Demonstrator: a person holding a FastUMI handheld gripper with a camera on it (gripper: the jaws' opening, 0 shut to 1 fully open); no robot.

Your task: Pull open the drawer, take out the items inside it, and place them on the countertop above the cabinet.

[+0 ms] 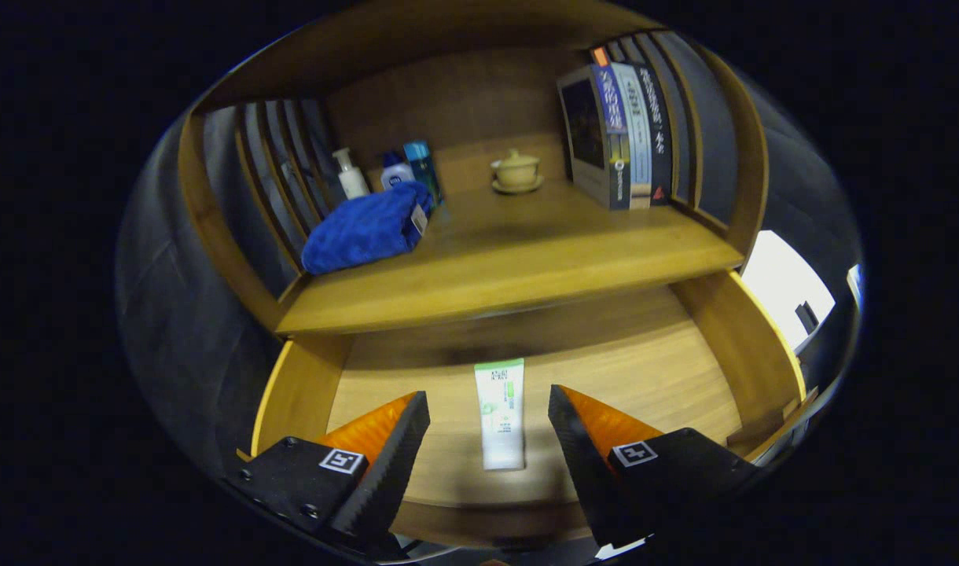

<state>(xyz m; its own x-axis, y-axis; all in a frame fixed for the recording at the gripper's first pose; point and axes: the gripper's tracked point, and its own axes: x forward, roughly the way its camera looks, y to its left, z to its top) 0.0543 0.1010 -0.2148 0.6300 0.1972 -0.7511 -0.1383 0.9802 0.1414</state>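
Note:
The wooden drawer (688,369) is pulled open below the countertop (527,267). A white tube with a green end (501,413) lies flat on the drawer floor, lengthwise between my two fingers. My gripper (489,401) hovers over the drawer, open, with a finger on each side of the tube and neither touching it. The drawer's front wall (479,515) shows below the fingers.
On the countertop lie a folded blue towel (365,228) at the left, a pump bottle (350,174), a blue box (421,169), a lidded cup on a saucer (516,171) at the back, and upright books (621,130) at the right. Slatted sides flank the shelf.

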